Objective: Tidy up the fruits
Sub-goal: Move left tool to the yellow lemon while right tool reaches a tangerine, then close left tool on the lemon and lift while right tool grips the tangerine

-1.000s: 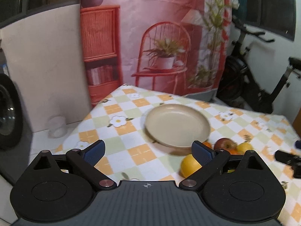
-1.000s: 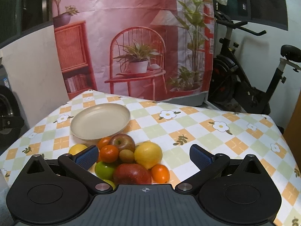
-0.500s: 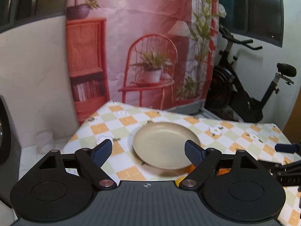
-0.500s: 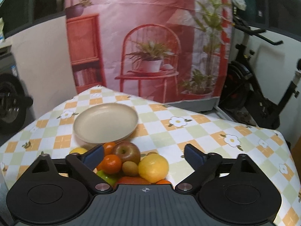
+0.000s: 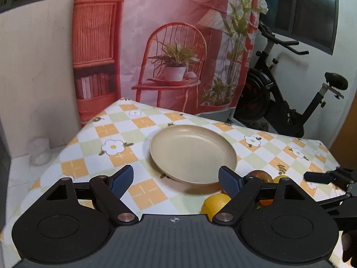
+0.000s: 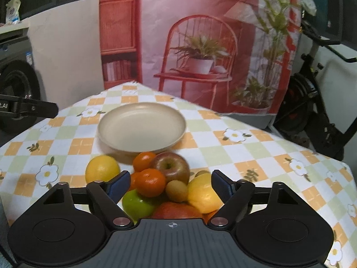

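An empty beige plate (image 5: pixel 193 154) (image 6: pixel 142 126) sits on the checkered tablecloth. A pile of fruit lies in front of it: a red apple (image 6: pixel 170 164), tangerines (image 6: pixel 150 182), a kiwi (image 6: pixel 177 189), a lemon (image 6: pixel 204 193), a green apple (image 6: pixel 137 203), another red apple (image 6: pixel 176 210) and a yellow citrus (image 6: pixel 102 168). My right gripper (image 6: pixel 170 184) is open, its jaws on either side of the pile just above it. My left gripper (image 5: pixel 176 181) is open and empty before the plate; a yellow citrus (image 5: pixel 215 203) and a red apple (image 5: pixel 260 175) show beside its right finger.
The table (image 6: pixel 256 156) drops off at its left and far edges. An exercise bike (image 5: pixel 287 102) stands at the back right, a printed backdrop (image 5: pixel 178 44) behind the table. My right gripper shows at the right edge of the left wrist view (image 5: pixel 325 178).
Both grippers stay open. The right gripper has moved forward and down over the fruit pile. The left wrist view has swung and now faces the plate from a little farther back.
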Tool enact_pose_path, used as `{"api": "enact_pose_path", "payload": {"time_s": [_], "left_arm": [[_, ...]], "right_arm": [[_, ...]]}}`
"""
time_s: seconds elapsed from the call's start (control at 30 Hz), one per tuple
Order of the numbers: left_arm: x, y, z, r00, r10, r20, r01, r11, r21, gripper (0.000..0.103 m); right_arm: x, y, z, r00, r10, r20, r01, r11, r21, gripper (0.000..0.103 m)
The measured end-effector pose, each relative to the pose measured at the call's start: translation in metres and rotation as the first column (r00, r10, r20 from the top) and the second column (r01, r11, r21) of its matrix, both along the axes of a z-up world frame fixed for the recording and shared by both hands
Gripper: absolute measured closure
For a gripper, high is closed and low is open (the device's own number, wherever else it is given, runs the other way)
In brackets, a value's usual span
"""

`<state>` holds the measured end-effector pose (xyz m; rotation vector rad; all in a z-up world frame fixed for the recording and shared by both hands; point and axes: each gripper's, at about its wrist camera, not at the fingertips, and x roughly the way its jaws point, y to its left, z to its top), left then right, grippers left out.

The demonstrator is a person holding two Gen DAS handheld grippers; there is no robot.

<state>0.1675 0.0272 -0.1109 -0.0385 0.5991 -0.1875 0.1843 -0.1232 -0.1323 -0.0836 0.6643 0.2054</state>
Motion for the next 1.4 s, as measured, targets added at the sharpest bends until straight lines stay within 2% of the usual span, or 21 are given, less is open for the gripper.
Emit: {"api": "enact_pose_path", "payload": {"time_s": [0.07, 0.13, 0.27, 0.33, 0.43, 0.5, 0.6, 0.7, 0.93, 1.03, 1.13, 1.4], "left_arm": [[0.003, -0.001, -0.004, 1.0, 0.016, -0.026, -0.015, 1.0, 0.026, 0.018], [0.007, -0.002, -0.006, 0.998, 0.025, -0.057, -0.022, 0.999, 0.045, 0.018], [0.008, 0.001, -0.009, 0.998, 0.016, -0.061, -0.013, 0.999, 0.048, 0.018], [0.005, 0.0, -0.011, 0.998, 0.001, -0.056, 0.002, 0.998, 0.056, 0.019], [-0.001, -0.002, -0.012, 0.999, -0.022, -0.043, 0.025, 0.997, 0.073, 0.028], [-0.002, -0.003, -0.012, 0.999, -0.02, -0.037, 0.023, 0.996, 0.085, 0.03], [-0.006, -0.004, -0.013, 0.999, -0.024, -0.026, 0.026, 0.995, 0.093, 0.04], [-0.007, -0.004, -0.014, 0.999, -0.032, -0.027, 0.034, 0.996, 0.084, 0.042], [-0.008, -0.007, -0.018, 0.997, -0.061, -0.038, 0.063, 0.997, 0.052, 0.042], [-0.007, -0.006, -0.019, 0.996, -0.066, -0.053, 0.068, 0.997, 0.033, 0.042], [-0.007, -0.005, -0.02, 0.996, -0.067, -0.06, 0.069, 0.998, 0.016, 0.042], [-0.004, -0.009, -0.018, 0.993, -0.09, -0.077, 0.088, 0.996, -0.022, 0.041]], "right_arm": [[0.003, 0.001, -0.003, 1.0, 0.01, -0.007, -0.01, 1.0, 0.002, 0.03], [0.004, 0.003, -0.005, 1.0, 0.028, -0.01, -0.027, 1.0, 0.011, 0.037], [0.006, 0.011, -0.008, 0.998, 0.066, 0.006, -0.066, 0.998, -0.017, 0.041], [0.01, 0.014, -0.009, 0.996, 0.083, 0.014, -0.083, 0.996, -0.02, 0.048], [0.015, 0.016, -0.011, 0.994, 0.106, 0.011, -0.105, 0.994, -0.016, 0.055], [0.018, 0.018, -0.014, 0.993, 0.114, 0.002, -0.114, 0.993, -0.026, 0.058], [0.021, 0.019, -0.018, 0.993, 0.116, -0.013, -0.117, 0.992, -0.037, 0.062], [0.021, 0.022, -0.021, 0.993, 0.118, -0.019, -0.119, 0.992, -0.051, 0.065], [0.02, 0.03, -0.025, 0.991, 0.131, -0.013, -0.132, 0.984, -0.117, 0.066], [0.019, 0.031, -0.025, 0.99, 0.138, -0.012, -0.139, 0.983, -0.119, 0.071], [0.017, 0.027, -0.024, 0.99, 0.14, -0.01, -0.14, 0.986, -0.094, 0.072], [0.008, -0.002, -0.009, 0.997, 0.06, 0.042, -0.061, 0.997, 0.04, 0.072]]}}
